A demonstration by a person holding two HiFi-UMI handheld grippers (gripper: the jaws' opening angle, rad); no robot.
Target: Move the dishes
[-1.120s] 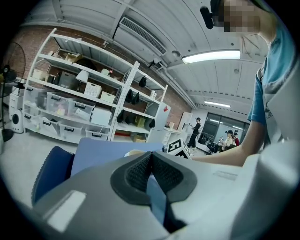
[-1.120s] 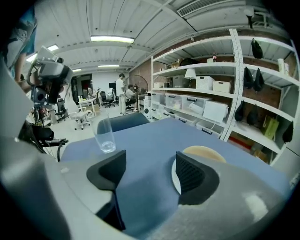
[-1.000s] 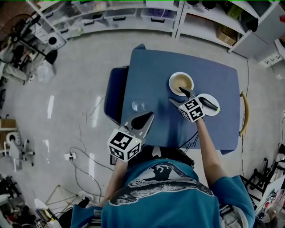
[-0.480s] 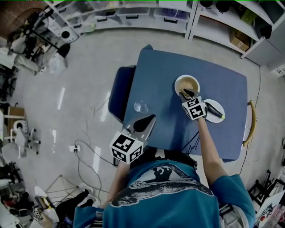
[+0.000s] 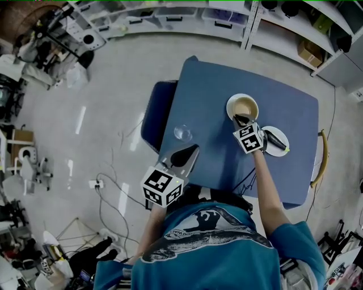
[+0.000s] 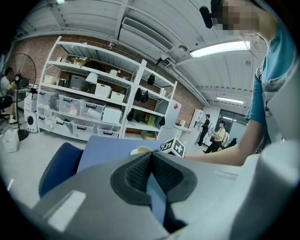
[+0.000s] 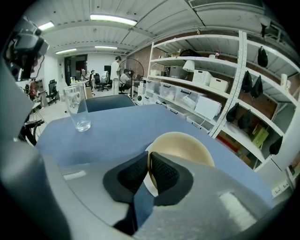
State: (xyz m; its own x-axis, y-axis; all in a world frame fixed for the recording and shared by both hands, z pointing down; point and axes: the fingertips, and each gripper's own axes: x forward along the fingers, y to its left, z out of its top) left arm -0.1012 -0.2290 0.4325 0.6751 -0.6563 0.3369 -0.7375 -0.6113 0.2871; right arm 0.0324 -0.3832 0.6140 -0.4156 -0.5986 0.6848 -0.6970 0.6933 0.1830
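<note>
Item: bowl, cream inside with a white outer wall; it is sitting upright on the blue table, towards the far right part of the top in the head view; contents, if any, are not showing.

Hold: the right gripper is reaching in from 6 o'clock of the bowl; its jaws have just been closing, and in the right gripper view they are pinching the bowl's near rim, one pad inside the wall and one outside; the bowl is looking level and not yet lifted.

Adjacent: a white plate is lying at 4 o'clock of the bowl, just beside the right gripper, and is carrying a dark elongated item, too small to identify; a clear glass is standing upright at 8 o'clock, well apart.

Other gripper: the left gripper is hovering at 7 o'clock over the table's near left edge; its jaws are lying together with nothing between them.

Surround: a blue chair is standing at 9 o'clock against the table; shelving is running along 12 o'clock.

Risks, judged: a one-sided rim pinch is leaving the bowl's weight hanging beyond the pads, so it could pivot and tip on lifting; the glazed wall could slip from the pads; a swing towards 4 o'clock could knock the plate and its item.
</note>
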